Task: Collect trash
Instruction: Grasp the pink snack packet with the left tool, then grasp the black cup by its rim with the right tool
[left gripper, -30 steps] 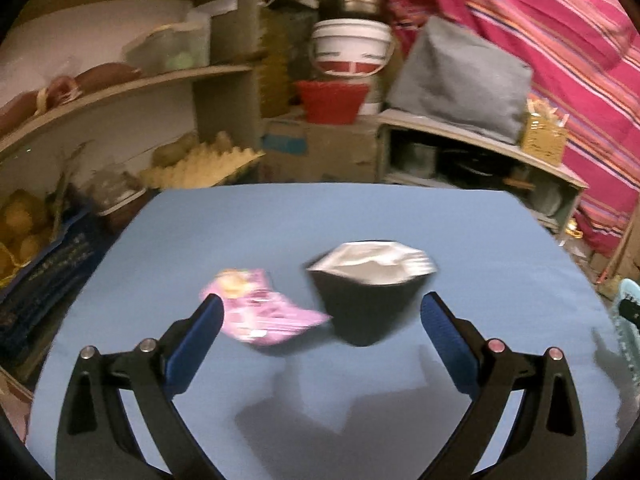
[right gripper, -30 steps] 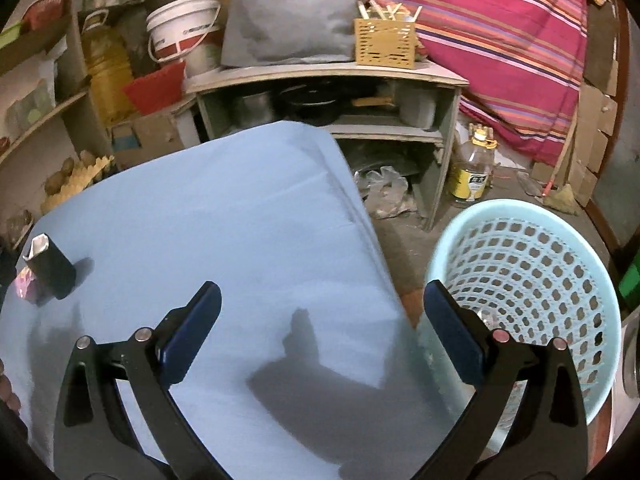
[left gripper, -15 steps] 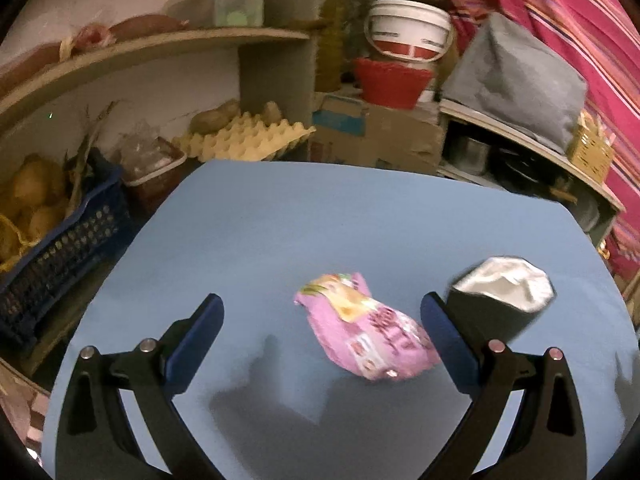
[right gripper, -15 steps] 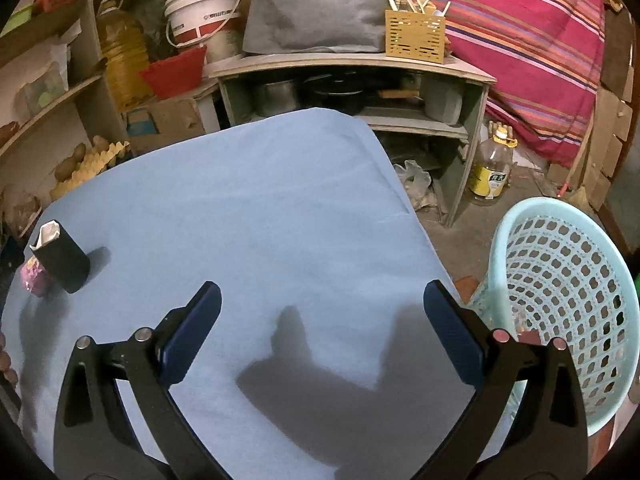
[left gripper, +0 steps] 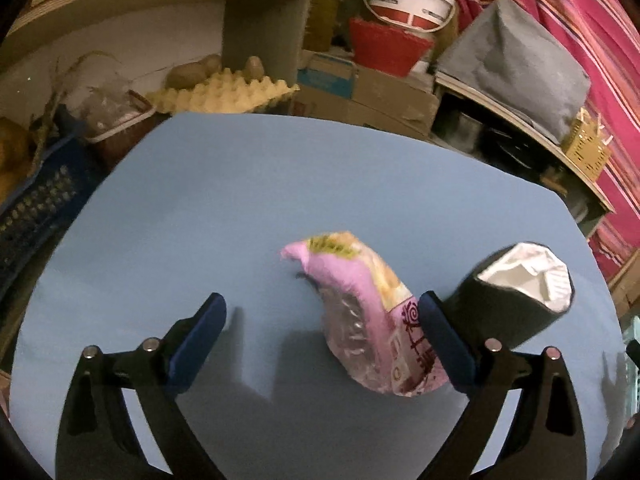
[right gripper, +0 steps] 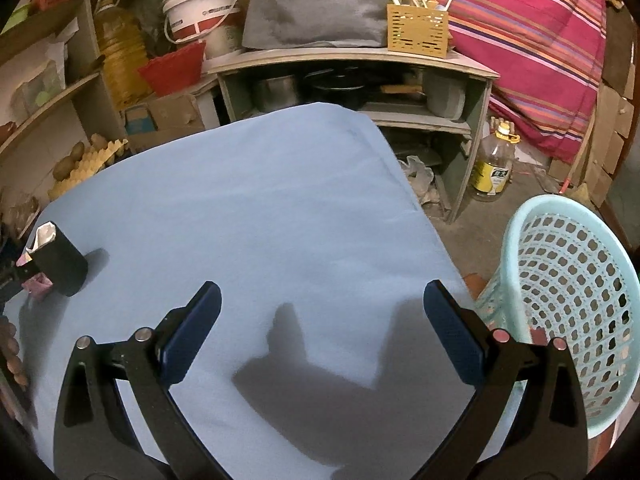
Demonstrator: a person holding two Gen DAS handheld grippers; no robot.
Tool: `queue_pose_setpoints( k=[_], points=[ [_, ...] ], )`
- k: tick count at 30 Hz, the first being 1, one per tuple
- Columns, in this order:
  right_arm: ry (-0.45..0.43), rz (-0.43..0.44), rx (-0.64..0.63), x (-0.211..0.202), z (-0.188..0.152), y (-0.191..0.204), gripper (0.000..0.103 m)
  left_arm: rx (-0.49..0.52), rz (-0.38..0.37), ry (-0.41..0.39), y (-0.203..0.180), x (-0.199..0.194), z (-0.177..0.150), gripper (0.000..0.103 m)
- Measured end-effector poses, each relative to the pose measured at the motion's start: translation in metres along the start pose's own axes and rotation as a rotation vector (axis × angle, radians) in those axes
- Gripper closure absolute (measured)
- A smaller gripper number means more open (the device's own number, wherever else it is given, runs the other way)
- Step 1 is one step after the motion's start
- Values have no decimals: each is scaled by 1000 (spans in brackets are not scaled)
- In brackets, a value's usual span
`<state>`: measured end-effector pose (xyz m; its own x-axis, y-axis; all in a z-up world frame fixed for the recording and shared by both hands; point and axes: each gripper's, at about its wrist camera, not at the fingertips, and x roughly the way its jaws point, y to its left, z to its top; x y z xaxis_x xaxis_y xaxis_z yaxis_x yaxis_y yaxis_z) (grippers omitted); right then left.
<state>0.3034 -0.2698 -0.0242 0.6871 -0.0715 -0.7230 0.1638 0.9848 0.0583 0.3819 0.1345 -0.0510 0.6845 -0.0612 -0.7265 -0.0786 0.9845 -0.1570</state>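
Your left gripper (left gripper: 322, 312) hangs low over the blue-covered bench (left gripper: 280, 184), jaws apart and just now narrowing a little, with the pink snack wrapper (left gripper: 360, 312) lying between them on the cloth. The wrapper sits hard against the right pad (left gripper: 444, 344), its near end overlapping it in the view, though you cannot tell whether it touches; the left pad (left gripper: 196, 340) stands well apart from it. Just right of the wrapper, outside the jaws, stands a black carton (left gripper: 516, 300) with its torn white top open, tilted in this view. Your right gripper (right gripper: 322, 320) hangs spread wide over bare cloth nearer the bench's right edge, nothing between its pads. Down on the floor to the right is the light-blue perforated basket (right gripper: 568, 300), beside the bench. Far left in that view, the carton (right gripper: 60, 264) and a corner of the wrapper (right gripper: 38, 284) show again.
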Motion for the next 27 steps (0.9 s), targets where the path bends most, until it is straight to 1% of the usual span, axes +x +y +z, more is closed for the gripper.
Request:
queue_pose_setpoints(
  k=[1, 3, 4, 6, 8, 10, 11, 15, 21, 27],
  points=[
    [1, 2, -4, 1, 0, 2, 4, 10, -12, 3, -2, 1, -1, 22],
    [5, 6, -21, 2, -2, 9, 4, 20, -43, 22, -4, 4, -2, 39],
    [6, 8, -28, 2, -3, 12, 4, 18, -53, 30, -4, 6, -3, 45],
    [9, 12, -49, 2, -4, 21, 4, 12, -80, 42, -3, 8, -3, 59],
    [8, 12, -74, 3, -6, 29, 4, 3, -97, 42, -1, 8, -3, 66],
    [7, 5, -99, 3, -8, 37, 4, 3, -122, 43, -1, 8, -4, 83],
    [8, 4, -107, 4, -8, 40, 4, 4, -126, 39, -1, 7, -4, 86],
    [12, 14, -121, 6, -11, 53, 4, 11, -111, 20, -1, 3, -4, 94],
    [14, 67, -135, 6, -14, 84, 4, 17, -89, -30, 13, -17, -2, 95],
    [-6, 145, -190, 1, -17, 137, 4, -9, -74, -86, 41, -48, 4, 95]
  ],
)
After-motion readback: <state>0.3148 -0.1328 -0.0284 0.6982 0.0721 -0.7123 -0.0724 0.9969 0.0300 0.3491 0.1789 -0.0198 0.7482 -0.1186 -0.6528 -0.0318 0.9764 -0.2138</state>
